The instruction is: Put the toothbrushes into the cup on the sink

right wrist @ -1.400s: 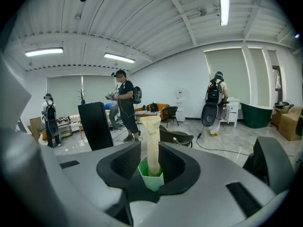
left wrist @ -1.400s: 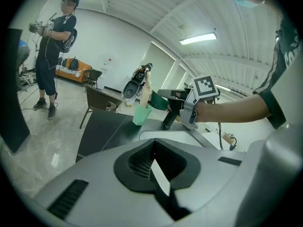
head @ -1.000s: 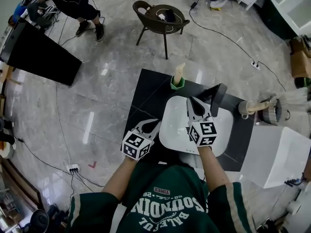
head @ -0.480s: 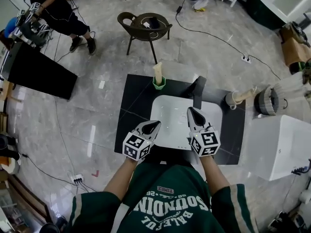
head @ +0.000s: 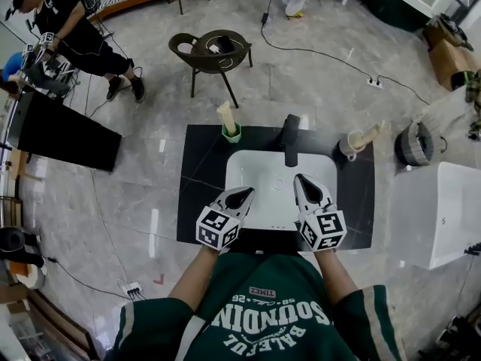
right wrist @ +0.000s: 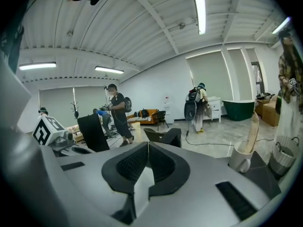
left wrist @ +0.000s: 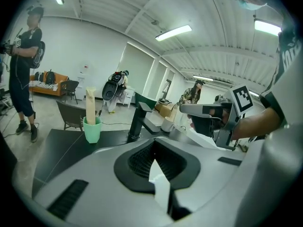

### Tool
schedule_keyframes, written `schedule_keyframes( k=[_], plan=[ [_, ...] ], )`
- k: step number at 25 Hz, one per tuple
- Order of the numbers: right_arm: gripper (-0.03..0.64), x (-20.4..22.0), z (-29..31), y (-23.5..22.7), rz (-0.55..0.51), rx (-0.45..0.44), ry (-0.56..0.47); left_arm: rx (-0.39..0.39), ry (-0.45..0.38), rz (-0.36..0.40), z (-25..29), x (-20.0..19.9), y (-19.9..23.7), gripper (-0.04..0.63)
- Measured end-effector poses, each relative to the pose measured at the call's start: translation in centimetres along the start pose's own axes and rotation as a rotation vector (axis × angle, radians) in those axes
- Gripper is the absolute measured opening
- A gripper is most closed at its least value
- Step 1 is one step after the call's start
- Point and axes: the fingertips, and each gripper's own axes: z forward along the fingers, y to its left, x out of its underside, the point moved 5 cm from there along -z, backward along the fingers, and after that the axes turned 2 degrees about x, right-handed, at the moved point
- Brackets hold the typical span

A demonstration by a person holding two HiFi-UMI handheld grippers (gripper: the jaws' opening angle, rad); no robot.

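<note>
Both tongs closed, nothing in either. Left gripper (head: 242, 196): jaws together in the left gripper view, tips meet, no object between. Right gripper (head: 306, 184): same, jaws pressed shut and empty.

Both hover over the front half of the white sink (head: 252, 164), left one at the basin's front-left, right one at front-right, tips pointing toward the faucet (head: 290, 135). Neither touches the basin as far as I can see.

Task items:
- green cup (head: 232, 133) on the black counter (head: 199, 173), back-left of the sink, just beside the basin rim. A pale toothbrush (head: 225, 115) stands in it, roughly upright.
- white cup (head: 348, 146) on the counter back-right of the sink, on the other side of the faucet. A second pale toothbrush (head: 370, 134) is in it, leaning out to the right.

I see no toothbrush lying loose on the counter or in the basin.

Around: a dark chair (head: 212, 49) on the floor behind the counter, a white cabinet (head: 436, 216) to the right, a person in black (head: 71, 28) far back left.
</note>
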Motion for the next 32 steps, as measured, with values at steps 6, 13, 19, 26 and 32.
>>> schedule_keyframes(
  k=[6,13,19,26,32],
  plan=[
    [0.043,0.6,-1.1,-1.1,0.008,0.019,0.010,0.009,-0.010,0.013,1.2,-0.9,-0.9,0.009],
    [0.041,1.7,-2.3,-2.4,0.028,0.044,0.027,0.014,-0.015,0.018,2.2,-1.3,-1.6,0.009],
    [0.040,2.3,-3.2,-3.1,0.040,0.063,0.041,0.018,-0.012,0.017,2.7,-1.2,-2.2,0.009],
    [0.040,2.7,-3.7,-3.0,0.053,0.046,0.045,0.020,-0.009,0.023,3.1,-1.2,-2.5,0.009],
    [0.040,2.7,-3.7,-3.0,0.051,0.041,0.057,0.018,-0.014,0.026,3.2,-1.5,-2.4,0.009]
  ],
)
